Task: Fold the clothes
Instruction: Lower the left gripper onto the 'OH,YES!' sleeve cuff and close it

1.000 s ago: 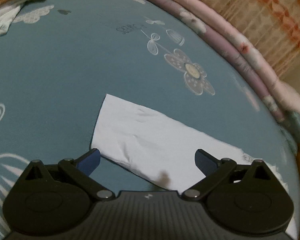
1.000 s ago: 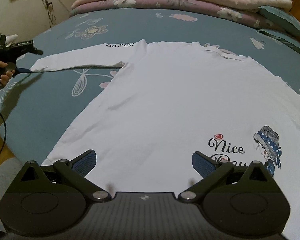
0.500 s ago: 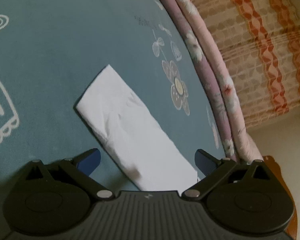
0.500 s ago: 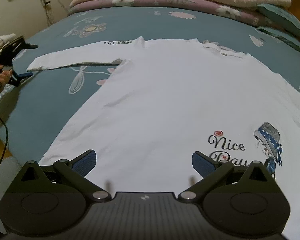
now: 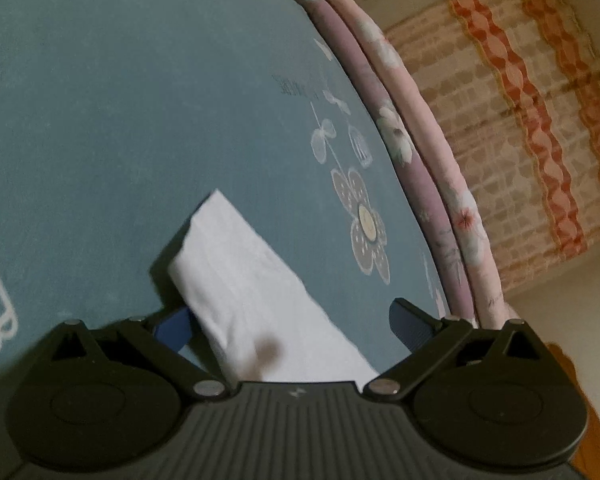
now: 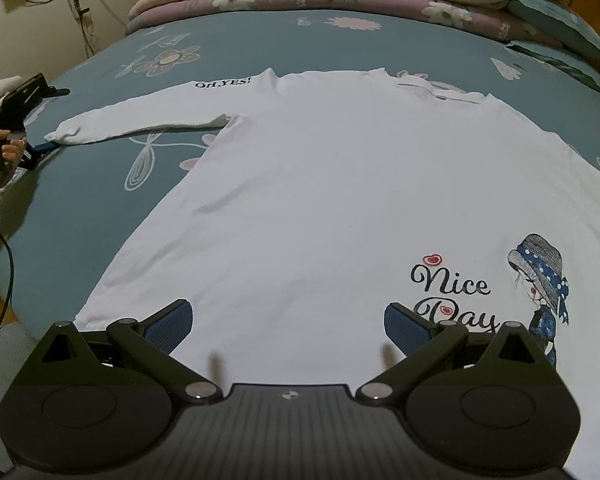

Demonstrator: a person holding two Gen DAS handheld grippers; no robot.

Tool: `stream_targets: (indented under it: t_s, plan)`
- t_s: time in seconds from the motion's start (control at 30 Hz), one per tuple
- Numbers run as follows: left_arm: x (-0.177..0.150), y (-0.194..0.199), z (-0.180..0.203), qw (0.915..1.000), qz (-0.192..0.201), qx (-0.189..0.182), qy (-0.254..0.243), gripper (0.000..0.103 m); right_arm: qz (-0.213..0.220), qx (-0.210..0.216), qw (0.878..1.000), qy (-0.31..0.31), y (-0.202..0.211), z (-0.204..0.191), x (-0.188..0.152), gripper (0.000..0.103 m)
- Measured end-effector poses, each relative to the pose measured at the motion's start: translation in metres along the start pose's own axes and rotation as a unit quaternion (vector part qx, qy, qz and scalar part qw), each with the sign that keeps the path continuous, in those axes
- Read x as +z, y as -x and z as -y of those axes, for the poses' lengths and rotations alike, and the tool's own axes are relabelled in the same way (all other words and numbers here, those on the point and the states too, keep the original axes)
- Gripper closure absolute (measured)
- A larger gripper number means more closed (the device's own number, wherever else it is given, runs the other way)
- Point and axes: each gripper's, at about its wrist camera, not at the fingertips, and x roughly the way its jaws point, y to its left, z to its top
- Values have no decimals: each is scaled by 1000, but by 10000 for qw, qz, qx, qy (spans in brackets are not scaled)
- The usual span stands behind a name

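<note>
shirt (image 6: 320, 200): white, long sleeves, flat on blue flowered bed (image 6: 80, 200) | feel: soft, light, floppy; best grabbed at cuff (image 5: 204, 240) or hem | left gripper (image 5: 290, 326): wide open, holds nothing, cuff between fingers | right gripper (image 6: 288, 326): wide open, empty, over near hem

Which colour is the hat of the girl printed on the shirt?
Grey, blue dotted band; hat, right wrist view.
</note>
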Motion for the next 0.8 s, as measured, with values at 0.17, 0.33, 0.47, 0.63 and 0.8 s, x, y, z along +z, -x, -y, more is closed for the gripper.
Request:
stream_targets:
  t_s: [0.17,0.33,0.47,0.63,0.8]
  plan:
    - [-2,-1,1,10000,12,-5,-1,4,4,-2,10000,17,0,0,-1,0]
    - [-27,3,9,9983,-325,-262,-417,4,-17,25,10000,-34,-2,2,-1,0]
    - [-20,-7,10,9986,-246,-267,-373,4,-64,49,10000,-27,-5,0,-2,0]
    - [-11,-14,11,9998,-26,-69,-169,18,-41,-16,10000,18,-2,1,-4,0]
    - [-15,-6,6,9976,-29,376,-573,74,-56,-34,9997,-233,-3,13,-4,0]
